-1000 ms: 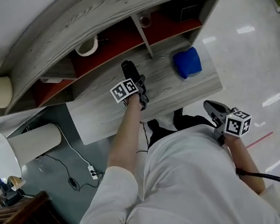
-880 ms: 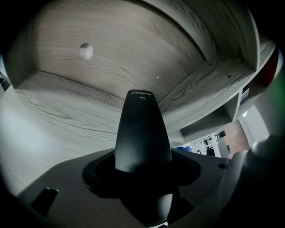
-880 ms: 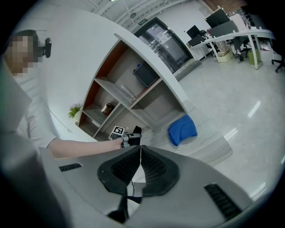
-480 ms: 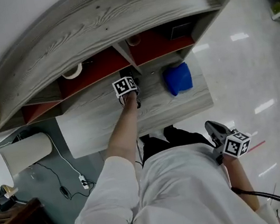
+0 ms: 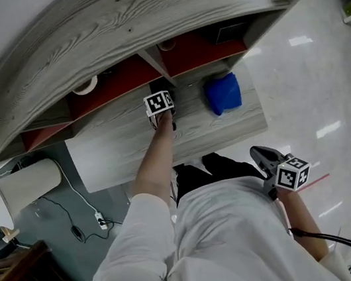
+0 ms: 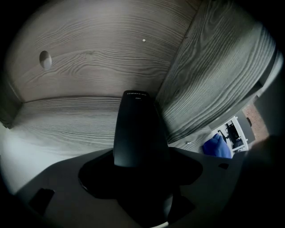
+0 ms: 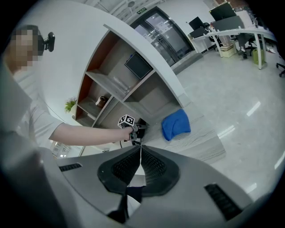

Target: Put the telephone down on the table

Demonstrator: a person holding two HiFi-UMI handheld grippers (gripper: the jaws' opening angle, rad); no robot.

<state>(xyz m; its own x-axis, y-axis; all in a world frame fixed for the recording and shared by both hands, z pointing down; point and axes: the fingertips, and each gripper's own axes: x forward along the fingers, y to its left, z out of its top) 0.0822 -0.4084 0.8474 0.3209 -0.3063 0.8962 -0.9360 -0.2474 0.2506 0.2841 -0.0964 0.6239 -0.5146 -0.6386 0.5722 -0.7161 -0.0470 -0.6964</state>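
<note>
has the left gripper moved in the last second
Yes: the left gripper, holding the telephone, has pushed forward over the table toward the shelf divider, nearer it than a second ago.

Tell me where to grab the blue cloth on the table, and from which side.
Probably pinch a raised fold on top of the blue cloth, coming down from the open front edge of the table. The cloth lies crumpled, so folds stand up, and the shelf stands close behind it.
</note>
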